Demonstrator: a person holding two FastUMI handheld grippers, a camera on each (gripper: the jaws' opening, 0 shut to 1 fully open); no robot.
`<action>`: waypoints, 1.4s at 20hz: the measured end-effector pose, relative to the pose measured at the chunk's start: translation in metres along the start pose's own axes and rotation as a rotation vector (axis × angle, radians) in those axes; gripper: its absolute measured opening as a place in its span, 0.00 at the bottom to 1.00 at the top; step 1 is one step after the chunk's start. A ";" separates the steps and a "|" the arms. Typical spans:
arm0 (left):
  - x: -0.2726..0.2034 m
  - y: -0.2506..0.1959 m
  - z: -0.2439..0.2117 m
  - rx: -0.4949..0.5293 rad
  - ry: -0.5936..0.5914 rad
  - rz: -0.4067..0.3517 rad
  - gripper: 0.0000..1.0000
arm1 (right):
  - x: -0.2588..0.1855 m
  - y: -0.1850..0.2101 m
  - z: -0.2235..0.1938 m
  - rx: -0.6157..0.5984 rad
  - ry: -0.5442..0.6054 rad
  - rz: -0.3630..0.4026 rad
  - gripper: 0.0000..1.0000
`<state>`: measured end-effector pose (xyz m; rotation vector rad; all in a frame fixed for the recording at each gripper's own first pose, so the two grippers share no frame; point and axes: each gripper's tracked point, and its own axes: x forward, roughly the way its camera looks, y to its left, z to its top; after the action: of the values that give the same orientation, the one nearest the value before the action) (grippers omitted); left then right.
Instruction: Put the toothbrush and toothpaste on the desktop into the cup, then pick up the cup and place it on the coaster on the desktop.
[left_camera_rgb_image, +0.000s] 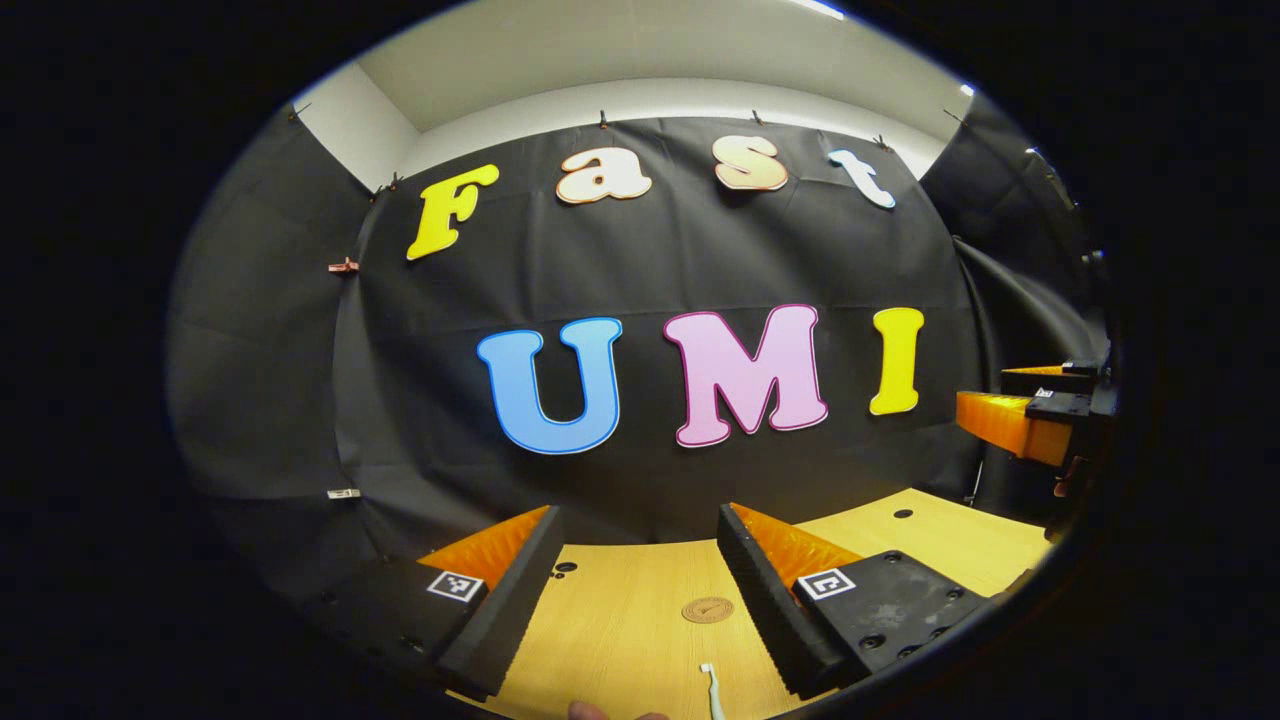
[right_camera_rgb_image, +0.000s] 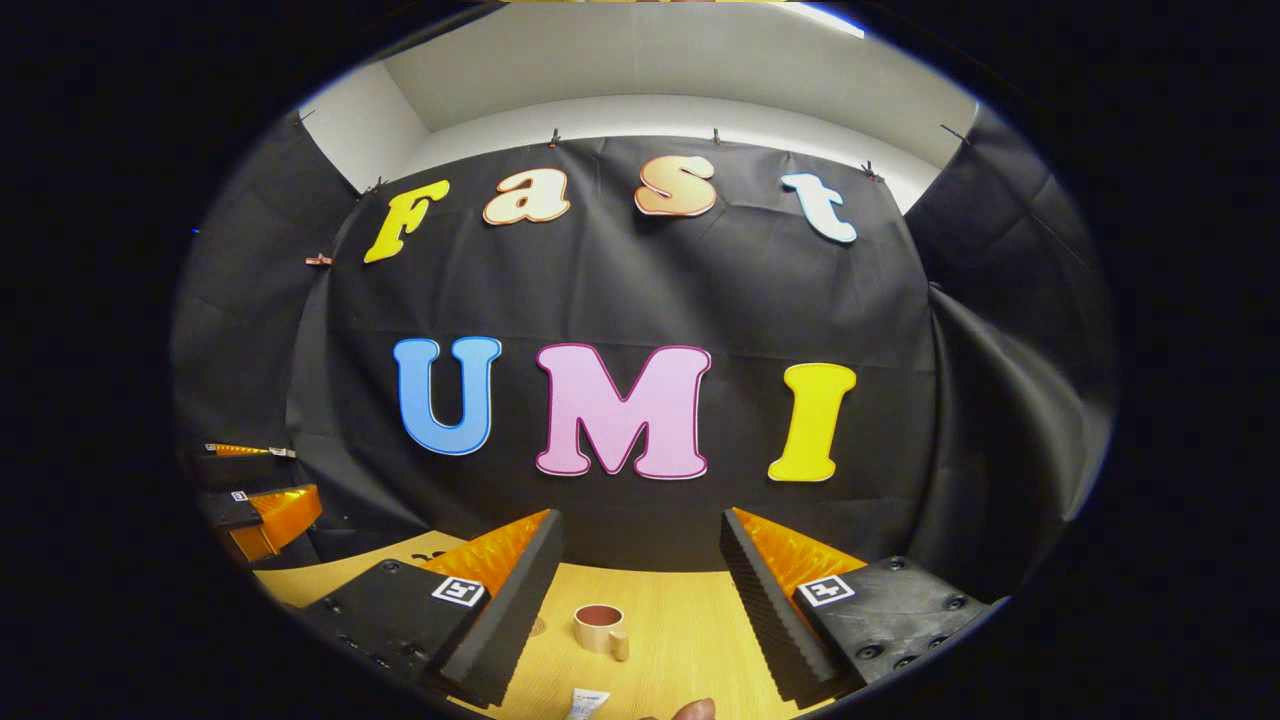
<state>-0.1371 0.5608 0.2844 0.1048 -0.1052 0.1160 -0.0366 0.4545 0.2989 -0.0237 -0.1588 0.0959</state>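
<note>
In the left gripper view my left gripper (left_camera_rgb_image: 640, 550) stands open above the wooden desktop (left_camera_rgb_image: 620, 640), nothing between its fingers. A round brown coaster (left_camera_rgb_image: 707, 610) lies on the desk ahead of it, and the white toothbrush (left_camera_rgb_image: 712, 688) lies nearer, at the bottom edge. The right gripper (left_camera_rgb_image: 1020, 420) hangs at the far right. In the right gripper view my right gripper (right_camera_rgb_image: 640, 555) is open and empty. A tan cup (right_camera_rgb_image: 600, 628) with a handle stands upright between its fingers, farther off. The toothpaste tube's end (right_camera_rgb_image: 588, 703) peeks in at the bottom. The left gripper (right_camera_rgb_image: 262, 515) hangs at the far left.
Black cloth walls close the booth behind and on both sides of the desk. A fingertip (right_camera_rgb_image: 692, 710) shows at the bottom of the right gripper view, another (left_camera_rgb_image: 590, 711) at the bottom of the left gripper view. Small dark holes (left_camera_rgb_image: 902, 513) dot the desktop.
</note>
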 end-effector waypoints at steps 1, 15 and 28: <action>-0.004 0.001 0.000 0.000 -0.002 0.004 0.98 | 0.001 0.003 0.000 0.004 0.002 0.008 0.96; -0.017 0.004 0.010 -0.006 -0.035 0.026 0.98 | -0.001 0.025 0.012 0.012 -0.022 0.048 0.96; -0.021 0.004 0.010 -0.012 -0.039 0.014 0.98 | -0.006 0.031 0.011 -0.004 -0.018 0.050 0.96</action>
<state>-0.1590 0.5613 0.2928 0.0949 -0.1458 0.1270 -0.0475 0.4848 0.3076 -0.0305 -0.1762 0.1462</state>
